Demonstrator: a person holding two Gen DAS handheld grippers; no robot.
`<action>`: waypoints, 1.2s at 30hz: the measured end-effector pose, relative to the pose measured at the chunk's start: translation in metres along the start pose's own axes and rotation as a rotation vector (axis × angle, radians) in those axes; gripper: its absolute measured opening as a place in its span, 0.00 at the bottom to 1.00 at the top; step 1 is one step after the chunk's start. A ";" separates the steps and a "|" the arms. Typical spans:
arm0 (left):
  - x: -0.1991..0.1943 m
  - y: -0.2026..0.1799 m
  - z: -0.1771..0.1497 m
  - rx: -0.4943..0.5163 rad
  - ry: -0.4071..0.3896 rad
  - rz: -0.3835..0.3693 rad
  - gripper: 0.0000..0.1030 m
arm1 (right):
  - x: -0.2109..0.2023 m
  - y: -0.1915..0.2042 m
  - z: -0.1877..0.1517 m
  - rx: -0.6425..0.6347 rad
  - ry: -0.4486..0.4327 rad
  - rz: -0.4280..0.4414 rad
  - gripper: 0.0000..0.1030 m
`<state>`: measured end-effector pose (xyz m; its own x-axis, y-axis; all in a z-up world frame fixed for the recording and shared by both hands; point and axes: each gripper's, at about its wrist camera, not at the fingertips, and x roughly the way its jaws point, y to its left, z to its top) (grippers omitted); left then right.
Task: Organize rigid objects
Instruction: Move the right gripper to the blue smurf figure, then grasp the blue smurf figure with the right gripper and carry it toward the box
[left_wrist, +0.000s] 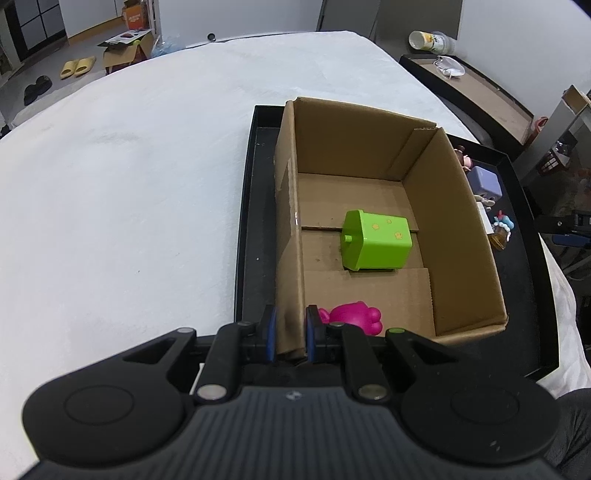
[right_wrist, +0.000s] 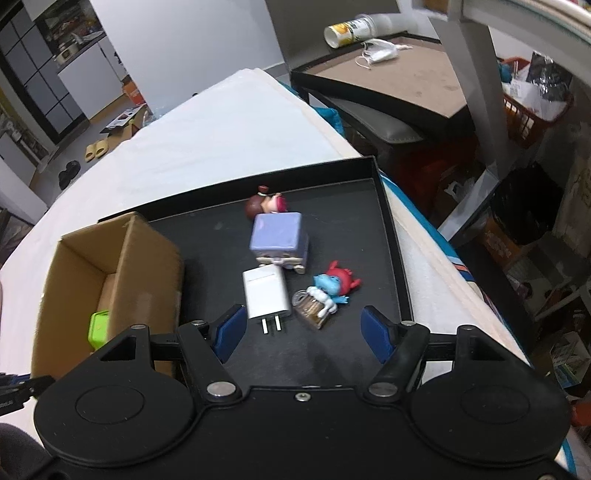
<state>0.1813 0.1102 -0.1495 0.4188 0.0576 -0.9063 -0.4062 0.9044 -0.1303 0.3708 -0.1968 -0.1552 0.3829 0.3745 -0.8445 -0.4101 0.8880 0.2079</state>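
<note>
down low, the left tongs are pressed together on the near wall of the cardboard box — the cardboard is pinched between the blue pads. inside the box lie a green block toy on the floor flaps and a pink toy just beside the pinched wall. the right tongs stand spread with nothing between them, hovering over the black tray that carries the box. just ahead of them lies a white charger, prongs toward the tongs; beside it a blue and red figure, then a purple cube toy and a brown-haired figure — all on the tray, outside the box. the tray sits on a white table.
</note>
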 end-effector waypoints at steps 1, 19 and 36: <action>0.000 -0.001 0.000 0.000 0.002 0.004 0.13 | 0.003 -0.002 0.000 0.005 0.001 -0.001 0.66; 0.010 -0.013 0.005 0.011 0.034 0.089 0.13 | 0.057 -0.011 0.012 0.043 0.047 -0.074 0.65; 0.007 -0.014 0.004 0.008 0.028 0.090 0.13 | 0.069 0.014 -0.011 -0.123 0.127 -0.143 0.28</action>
<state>0.1933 0.0997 -0.1521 0.3580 0.1272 -0.9250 -0.4344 0.8996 -0.0444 0.3824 -0.1614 -0.2156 0.3401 0.2039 -0.9180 -0.4598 0.8876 0.0268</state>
